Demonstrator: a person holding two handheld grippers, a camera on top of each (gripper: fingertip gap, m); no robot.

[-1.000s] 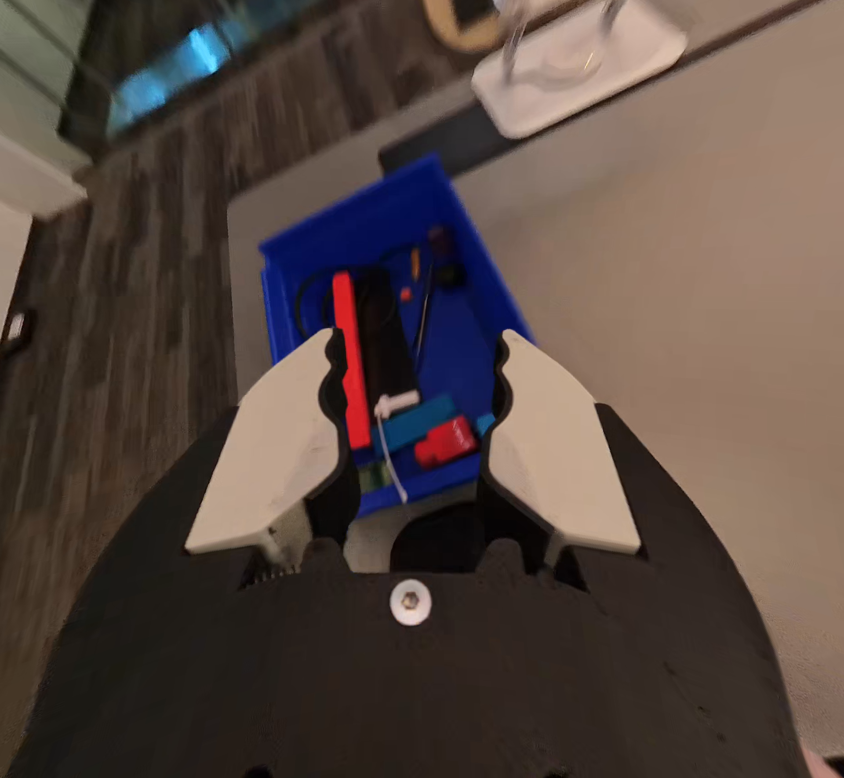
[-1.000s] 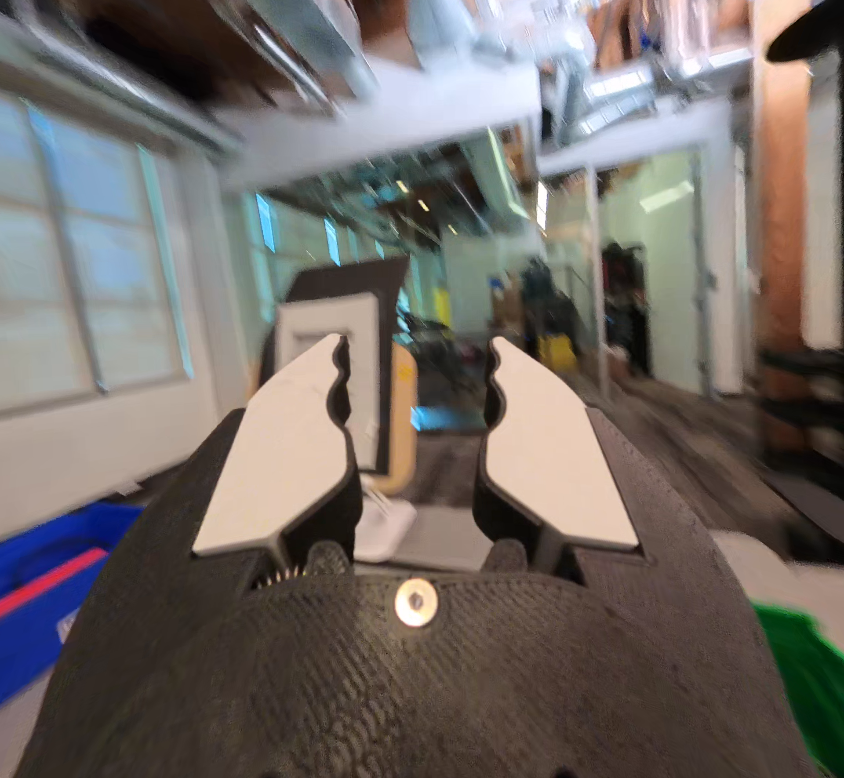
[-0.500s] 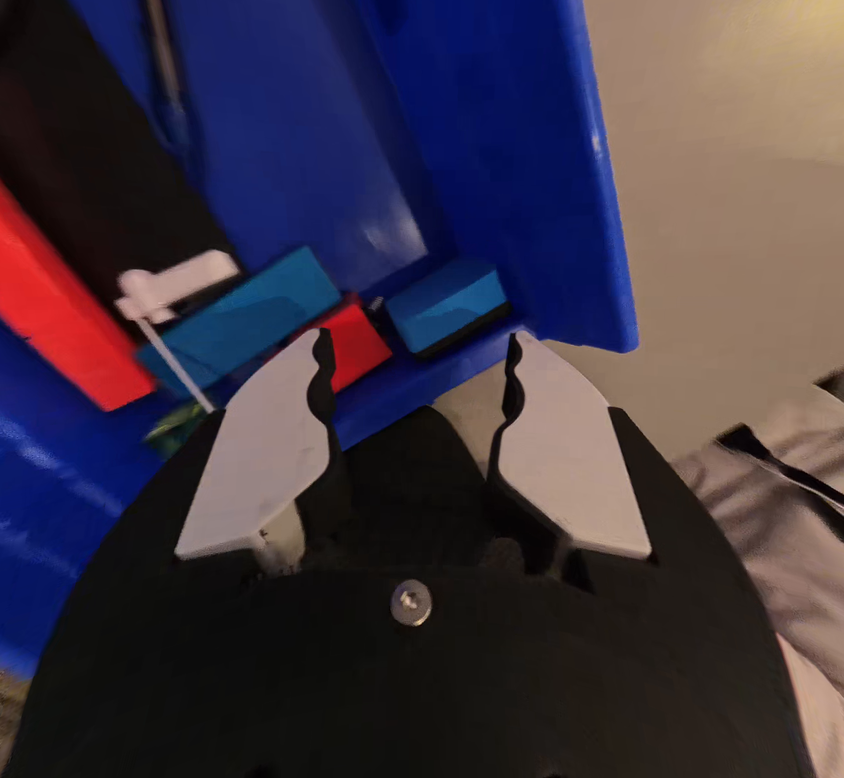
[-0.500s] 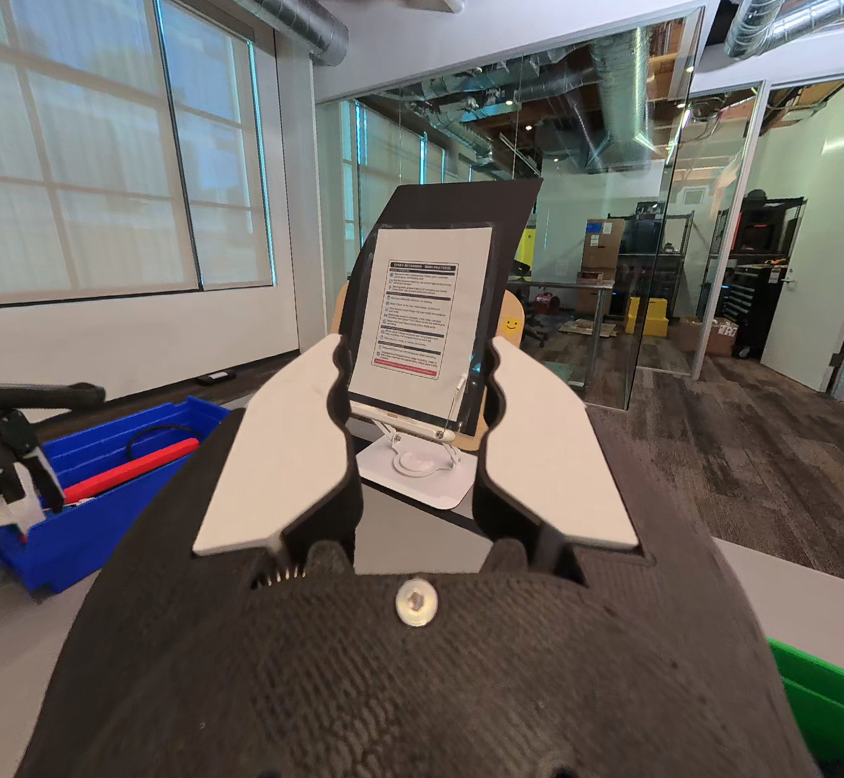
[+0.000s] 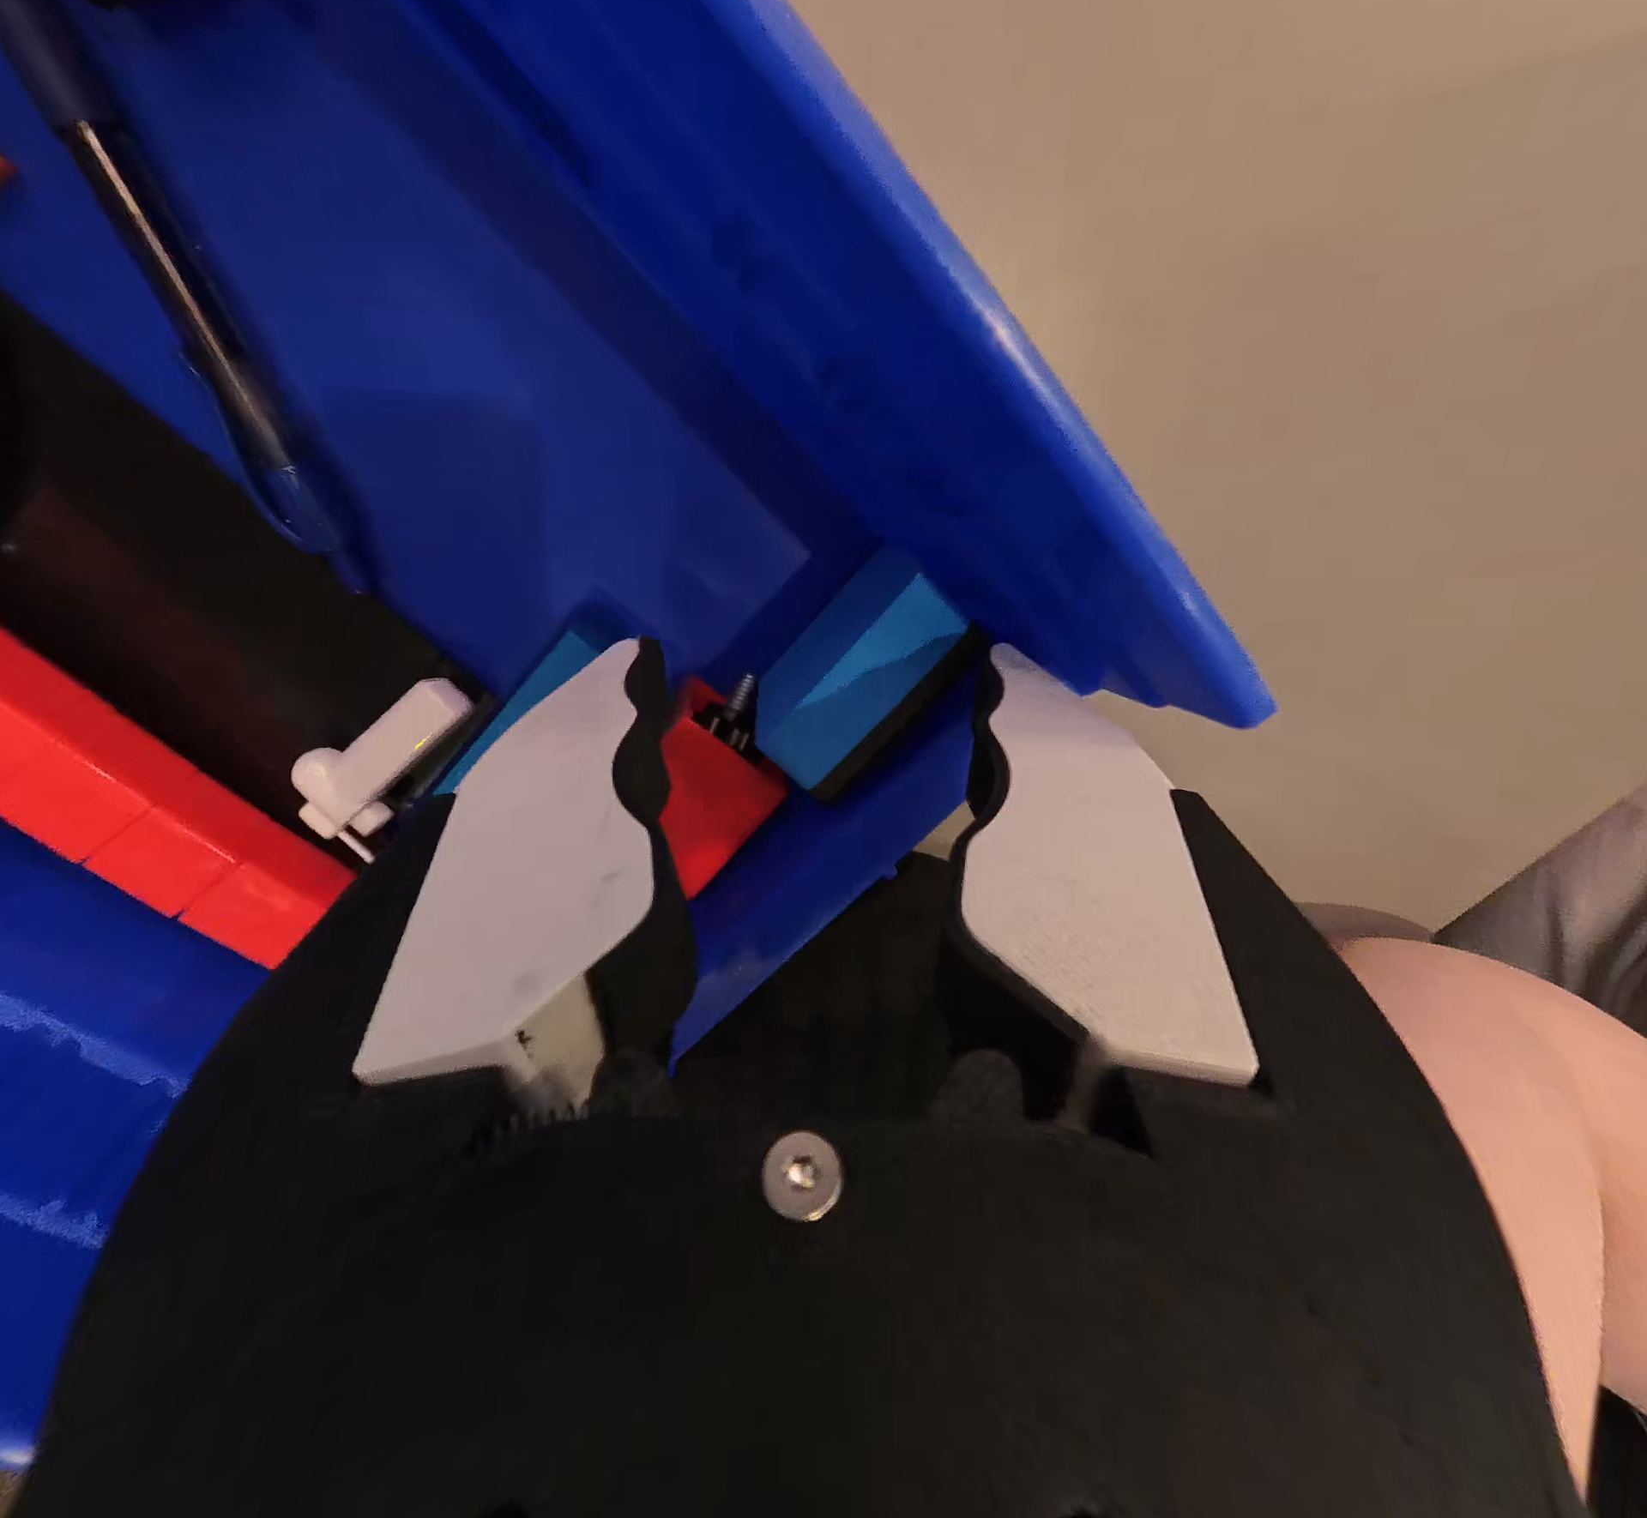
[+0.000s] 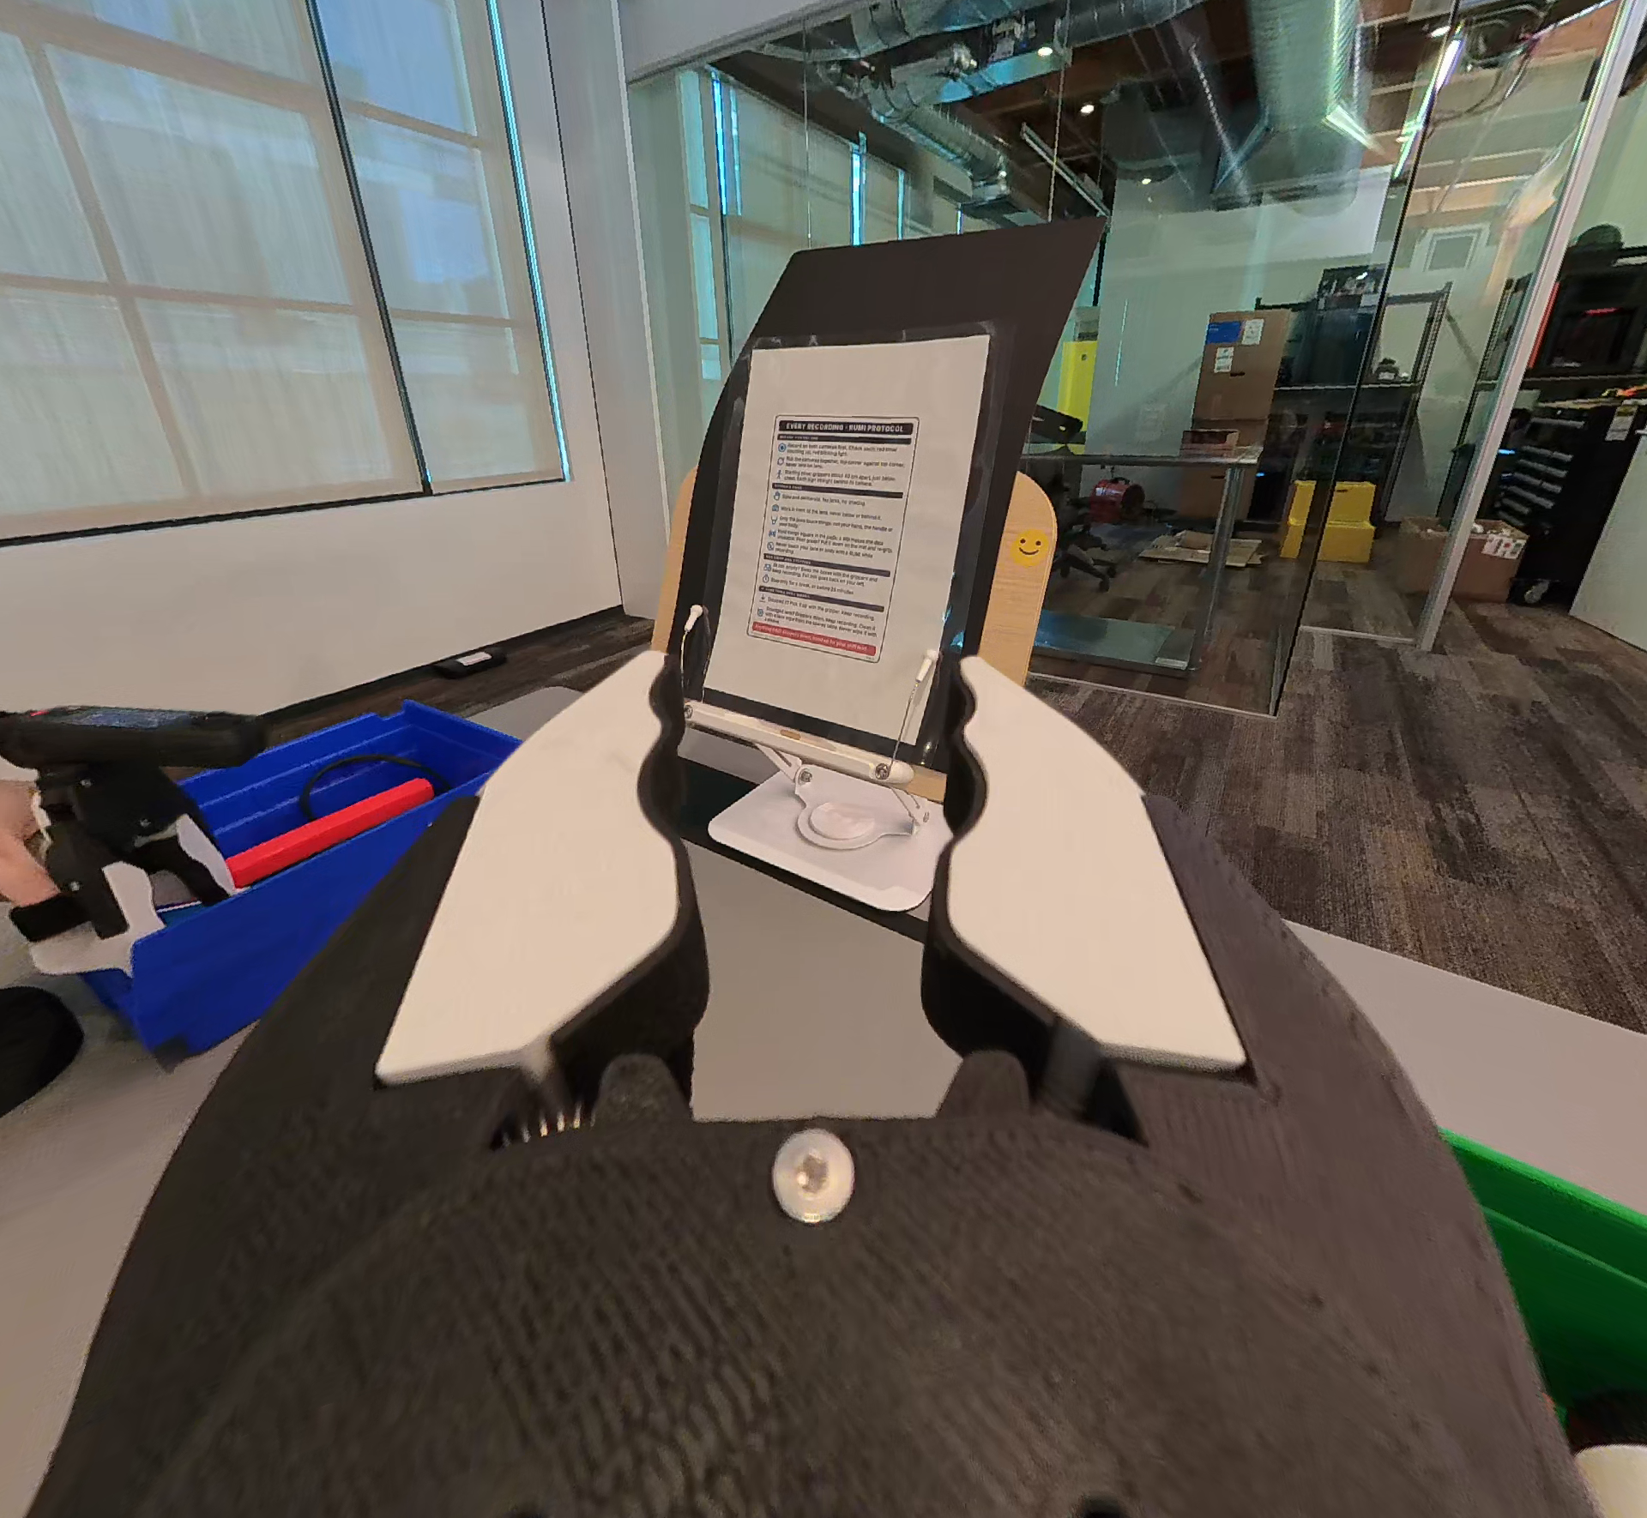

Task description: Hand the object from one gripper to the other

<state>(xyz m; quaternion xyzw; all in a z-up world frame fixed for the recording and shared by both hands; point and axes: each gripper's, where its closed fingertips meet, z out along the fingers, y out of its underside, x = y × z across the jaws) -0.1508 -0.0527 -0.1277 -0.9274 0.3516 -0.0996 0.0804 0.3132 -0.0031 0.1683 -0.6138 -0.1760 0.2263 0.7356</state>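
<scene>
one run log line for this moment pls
left gripper: open, at blue bin corner by light blue block | right gripper: open, empty

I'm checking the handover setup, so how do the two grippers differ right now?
The left gripper is dipped into the blue bin, its fingertips by a light blue block; the right gripper is raised, facing a document stand across the table. Both are open and empty.

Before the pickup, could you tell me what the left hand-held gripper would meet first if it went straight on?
Probably the light-blue block in the blue bin corner, right between the open left hand-held gripper tips; depth is unclear.
</scene>
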